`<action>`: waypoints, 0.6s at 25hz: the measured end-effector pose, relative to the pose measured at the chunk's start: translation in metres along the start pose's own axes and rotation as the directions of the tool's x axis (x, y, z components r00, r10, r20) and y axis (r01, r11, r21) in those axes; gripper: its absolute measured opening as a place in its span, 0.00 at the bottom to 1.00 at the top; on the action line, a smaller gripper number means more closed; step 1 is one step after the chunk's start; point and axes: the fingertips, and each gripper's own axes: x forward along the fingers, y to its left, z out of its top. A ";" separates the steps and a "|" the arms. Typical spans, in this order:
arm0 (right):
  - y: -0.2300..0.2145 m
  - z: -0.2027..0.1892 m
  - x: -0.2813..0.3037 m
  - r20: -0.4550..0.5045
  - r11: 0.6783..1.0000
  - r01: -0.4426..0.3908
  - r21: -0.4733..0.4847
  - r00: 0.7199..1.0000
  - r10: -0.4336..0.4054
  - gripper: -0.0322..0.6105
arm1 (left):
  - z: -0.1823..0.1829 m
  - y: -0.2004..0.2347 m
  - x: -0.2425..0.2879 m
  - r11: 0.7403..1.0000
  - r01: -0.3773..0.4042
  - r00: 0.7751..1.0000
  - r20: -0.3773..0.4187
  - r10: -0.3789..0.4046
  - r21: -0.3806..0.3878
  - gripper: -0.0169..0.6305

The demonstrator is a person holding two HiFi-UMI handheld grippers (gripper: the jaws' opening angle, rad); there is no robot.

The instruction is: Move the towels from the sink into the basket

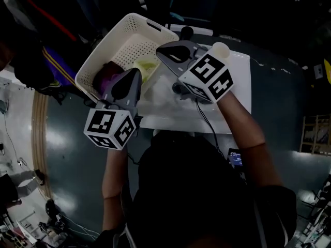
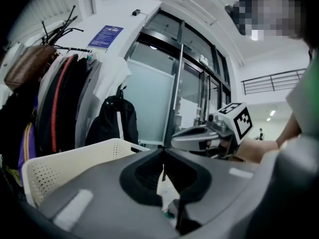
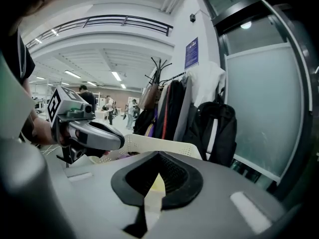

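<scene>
At my far left, coats (image 2: 65,103) hang on a rack behind the cream basket (image 1: 132,27). The basket stands just beside the left edge of the white sink (image 1: 235,94), and both towels I can see lie inside it. A purple towel (image 1: 106,79) is at its near end and a yellow-green towel (image 1: 146,66) lies just to the right of that. My left gripper (image 1: 136,72) hovers over the near part of the basket, above the purple towel. Its jaws are clenched together on nothing. Further right, my right gripper (image 1: 159,49) hangs over the basket's right rim, close to the yellow-green towel. Its jaws are also pressed tight together, with nothing pinched between them; only a sliver of pale yellow shows through the gap behind the tips. The two grippers are near each other but apart
</scene>
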 end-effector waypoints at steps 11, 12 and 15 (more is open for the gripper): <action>-0.056 -0.060 -0.083 -0.068 0.967 0.225 0.118 0.974 -0.218 0.05 | -0.016 -0.087 0.063 0.967 0.255 0.965 -0.065 -0.253 0.013 0.03; -0.059 -0.067 -0.088 -0.080 0.962 0.240 0.130 0.970 -0.231 0.05 | -0.019 -0.095 0.067 0.961 0.275 0.959 -0.075 -0.273 0.016 0.03; -0.064 -0.088 -0.102 -0.114 0.947 0.279 0.159 0.958 -0.263 0.05 | -0.029 -0.118 0.077 0.942 0.332 0.939 -0.107 -0.326 0.043 0.03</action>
